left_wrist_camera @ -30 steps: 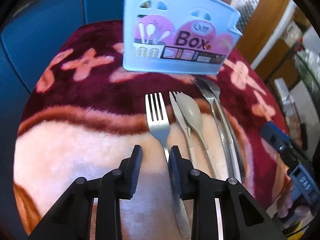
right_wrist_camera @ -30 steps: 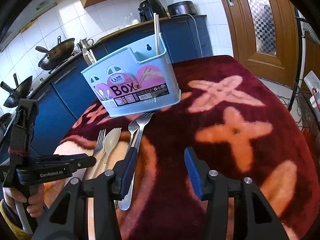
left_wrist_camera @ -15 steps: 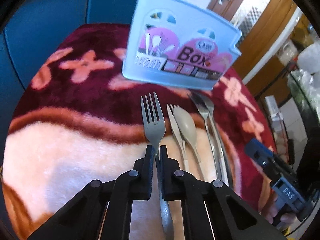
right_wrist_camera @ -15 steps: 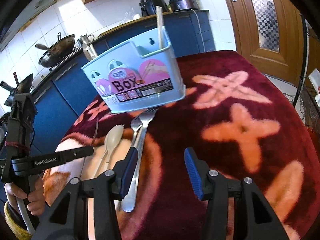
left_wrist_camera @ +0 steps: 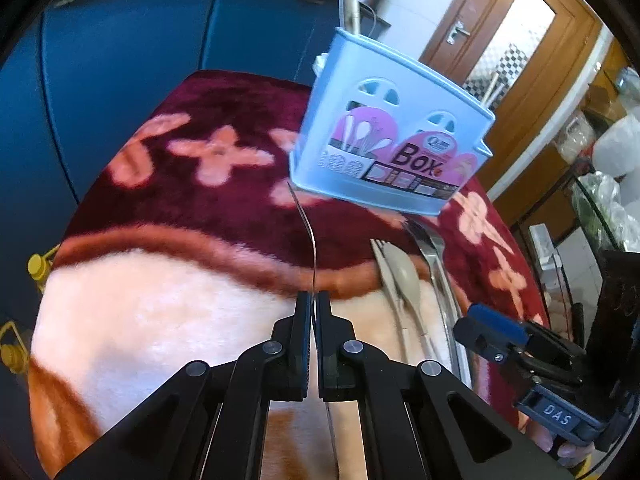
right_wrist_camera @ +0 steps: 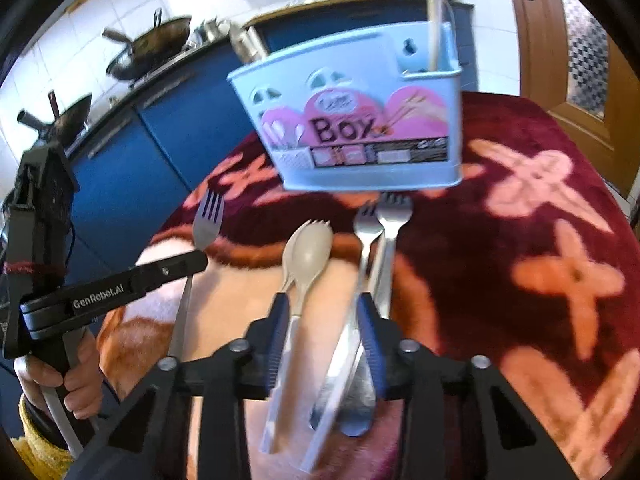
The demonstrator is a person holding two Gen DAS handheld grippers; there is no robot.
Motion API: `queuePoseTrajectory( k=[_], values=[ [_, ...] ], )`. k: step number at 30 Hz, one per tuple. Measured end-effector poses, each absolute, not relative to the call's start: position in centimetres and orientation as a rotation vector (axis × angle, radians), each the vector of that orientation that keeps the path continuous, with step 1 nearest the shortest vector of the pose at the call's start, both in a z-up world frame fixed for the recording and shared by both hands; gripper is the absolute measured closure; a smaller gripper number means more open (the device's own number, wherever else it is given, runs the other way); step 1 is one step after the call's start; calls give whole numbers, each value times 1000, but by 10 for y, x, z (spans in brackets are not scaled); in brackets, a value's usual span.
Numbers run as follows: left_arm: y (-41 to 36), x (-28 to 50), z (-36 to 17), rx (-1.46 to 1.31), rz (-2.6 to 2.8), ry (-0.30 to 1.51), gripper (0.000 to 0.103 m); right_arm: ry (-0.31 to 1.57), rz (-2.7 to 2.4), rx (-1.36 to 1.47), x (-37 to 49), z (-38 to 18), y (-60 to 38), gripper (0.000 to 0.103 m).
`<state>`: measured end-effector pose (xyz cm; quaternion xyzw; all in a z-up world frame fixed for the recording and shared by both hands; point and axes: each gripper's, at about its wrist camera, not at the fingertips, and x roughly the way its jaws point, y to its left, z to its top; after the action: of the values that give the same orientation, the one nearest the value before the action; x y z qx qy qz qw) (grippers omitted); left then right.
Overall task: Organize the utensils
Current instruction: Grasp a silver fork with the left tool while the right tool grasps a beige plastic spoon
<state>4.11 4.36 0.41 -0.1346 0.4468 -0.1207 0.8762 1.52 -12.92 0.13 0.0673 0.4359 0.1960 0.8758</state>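
Note:
My left gripper is shut on a steel fork, seen edge-on and lifted off the cloth; the right wrist view shows the fork held in the left gripper. A light blue utensil box stands at the back, also in the right wrist view, with chopsticks in it. My right gripper is open, low over a beige spork, a beige spoon and two steel forks lying on the cloth.
A plush maroon and peach cloth covers the round table. Blue cabinets stand behind it, with woks on the counter. A wooden door is at the right.
My left gripper closed on the steel fork and lifted it, turning it edge-on. My right gripper moved left and forward over the remaining utensils, staying open.

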Motion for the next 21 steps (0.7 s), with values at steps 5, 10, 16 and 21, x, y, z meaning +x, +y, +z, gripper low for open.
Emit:
queuePoseTrajectory(
  k=[5,10,16,21],
  values=[
    [48,44,-3,-281,-246,950,100,985,431,145,26,-6,-118,77],
    [50,49,-13,-291,-254,982,100,1021,406,104,35,-10,-110,81],
    [51,53,-18,-302,-263,986,99,1050,390,71,47,-11,-103,86],
    [51,55,-19,-301,-259,984,99,1065,387,83,55,-12,-101,91]
  ],
)
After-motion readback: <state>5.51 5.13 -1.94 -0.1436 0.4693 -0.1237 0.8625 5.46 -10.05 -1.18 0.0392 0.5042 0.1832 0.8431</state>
